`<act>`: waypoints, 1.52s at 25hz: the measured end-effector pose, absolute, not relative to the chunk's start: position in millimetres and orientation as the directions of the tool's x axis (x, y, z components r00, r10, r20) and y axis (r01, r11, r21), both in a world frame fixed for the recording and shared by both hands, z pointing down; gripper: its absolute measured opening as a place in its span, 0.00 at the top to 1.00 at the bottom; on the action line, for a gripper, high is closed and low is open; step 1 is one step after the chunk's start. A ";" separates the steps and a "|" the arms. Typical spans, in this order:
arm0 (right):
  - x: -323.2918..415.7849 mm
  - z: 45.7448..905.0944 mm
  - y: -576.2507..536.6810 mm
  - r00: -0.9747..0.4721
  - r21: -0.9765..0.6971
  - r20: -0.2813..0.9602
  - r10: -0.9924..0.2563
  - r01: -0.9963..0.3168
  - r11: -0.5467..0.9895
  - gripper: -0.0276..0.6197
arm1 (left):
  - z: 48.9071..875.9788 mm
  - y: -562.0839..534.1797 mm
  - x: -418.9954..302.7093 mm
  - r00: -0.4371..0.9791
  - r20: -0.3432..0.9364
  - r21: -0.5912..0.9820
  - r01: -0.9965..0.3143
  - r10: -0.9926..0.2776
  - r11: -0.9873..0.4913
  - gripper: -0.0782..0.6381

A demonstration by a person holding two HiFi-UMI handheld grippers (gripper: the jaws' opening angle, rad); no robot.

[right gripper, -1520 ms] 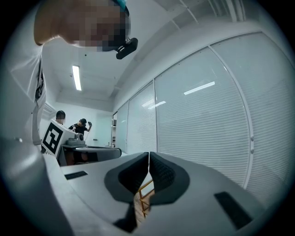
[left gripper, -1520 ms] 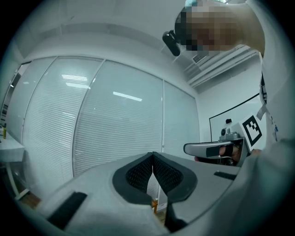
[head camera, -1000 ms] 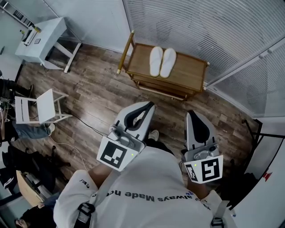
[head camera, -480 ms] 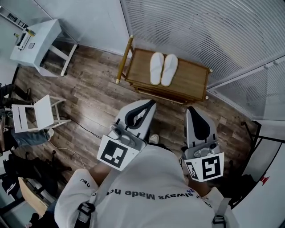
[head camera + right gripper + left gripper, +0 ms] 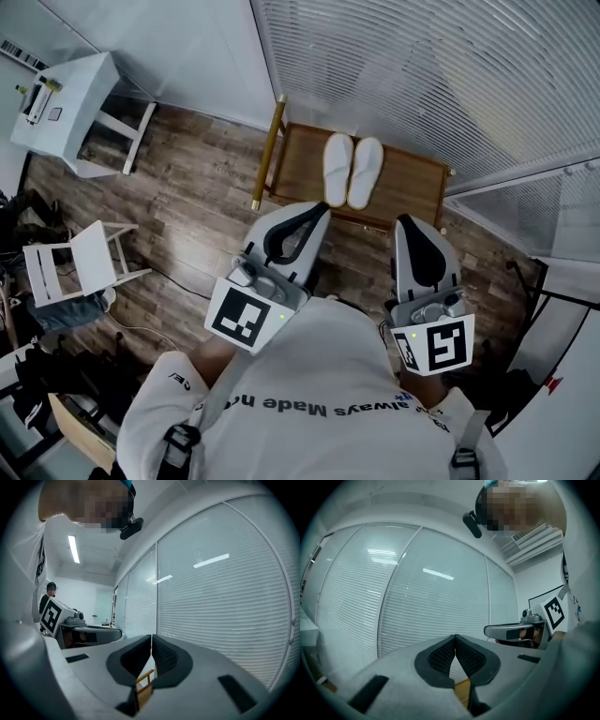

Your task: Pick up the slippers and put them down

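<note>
**Head view.** The white slippers (image 5: 352, 172) lie side by side and touching on the wooden tabletop (image 5: 412, 184), in the upper middle of the frame against the slatted blinds (image 5: 422, 66). The left hand-held gripper (image 5: 322, 210) and the right hand-held gripper (image 5: 404, 222) sit just below them in the frame. Their tips overlap the tabletop's near edge and stop short of the slippers. Only this view shows the slippers at all, or how each gripper lines up with them.

**Left gripper view.** The jaws are pressed together pad to pad with nothing between them. A sliver of brown wood shows under them at lower centre, and blinds fill the rest. The head view cannot confirm this closure.

**Right gripper view.** These jaws are also closed and empty, with a bit of wooden rail below them at lower centre.

**Risks, as I judge them.** If the jaws reach the slippers closed, they will push the light, soft pair toward the far edge or knock it askew instead of gripping it. Because the slippers touch, a jaw aimed between them may catch both or pinch only a thin edge that slips out. Neither gripper view shows the slippers, so aiming depends on the head view.
</note>
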State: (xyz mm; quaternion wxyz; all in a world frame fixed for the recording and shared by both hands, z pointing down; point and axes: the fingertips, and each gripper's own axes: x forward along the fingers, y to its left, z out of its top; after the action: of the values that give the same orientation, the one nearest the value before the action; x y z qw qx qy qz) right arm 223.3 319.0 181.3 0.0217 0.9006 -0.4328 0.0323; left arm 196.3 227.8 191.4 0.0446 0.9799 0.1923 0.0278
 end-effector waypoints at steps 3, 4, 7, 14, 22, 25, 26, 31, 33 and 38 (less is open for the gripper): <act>240.1 181.0 306.0 0.645 0.014 0.073 -0.761 -0.763 -0.646 0.93 | 193.7 210.7 213.3 0.918 0.036 0.100 0.390 0.395 -0.915 0.87; 244.9 181.6 303.7 0.653 0.014 0.072 -0.754 -0.756 -0.654 0.93 | 194.9 207.1 218.4 0.915 0.035 0.100 0.397 0.402 -0.912 0.87; 257.7 184.6 301.6 0.679 0.011 0.069 -0.731 -0.733 -0.680 0.93 | 199.0 202.8 232.7 0.903 0.038 0.099 0.422 0.427 -0.901 0.87; 279.9 189.1 300.0 0.699 0.007 0.074 -0.711 -0.714 -0.700 0.93 | 206.0 200.5 256.3 0.889 0.040 0.105 0.451 0.457 -0.886 0.87; 300.2 228.4 301.5 0.685 -0.059 0.123 -0.718 -0.717 -0.694 0.93 | 236.7 193.7 278.8 0.889 0.066 0.123 0.443 0.453 -0.888 0.87; 306.2 258.1 301.2 0.676 -0.071 0.172 -0.717 -0.717 -0.693 0.93 | 258.5 194.4 284.2 0.886 0.081 0.121 0.446 0.457 -0.887 0.87; 308.9 267.8 300.9 0.676 -0.073 0.187 -0.713 -0.714 -0.696 0.93 | 266.5 194.8 286.2 0.884 0.091 0.123 0.447 0.459 -0.886 0.87; 324.7 321.9 297.0 0.671 -0.101 0.258 -0.695 -0.697 -0.710 0.90 | 308.2 193.2 296.8 0.878 0.134 0.128 0.445 0.460 -0.887 0.87; 330.1 347.7 296.0 0.662 -0.107 0.298 -0.687 -0.692 -0.713 0.86 | 325.9 192.4 300.2 0.878 0.145 0.137 0.439 0.457 -0.888 0.87; 344.8 410.4 297.2 0.651 -0.135 0.375 -0.661 -0.667 -0.733 0.82 | 371.3 190.9 311.7 0.880 0.176 0.136 0.423 0.442 -0.896 0.87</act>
State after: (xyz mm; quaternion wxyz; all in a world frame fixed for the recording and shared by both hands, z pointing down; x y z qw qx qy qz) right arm 344.8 297.2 410.4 0.0072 0.9084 -0.3652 0.2033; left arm 311.7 190.9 371.3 0.0470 0.9684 0.2231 0.1015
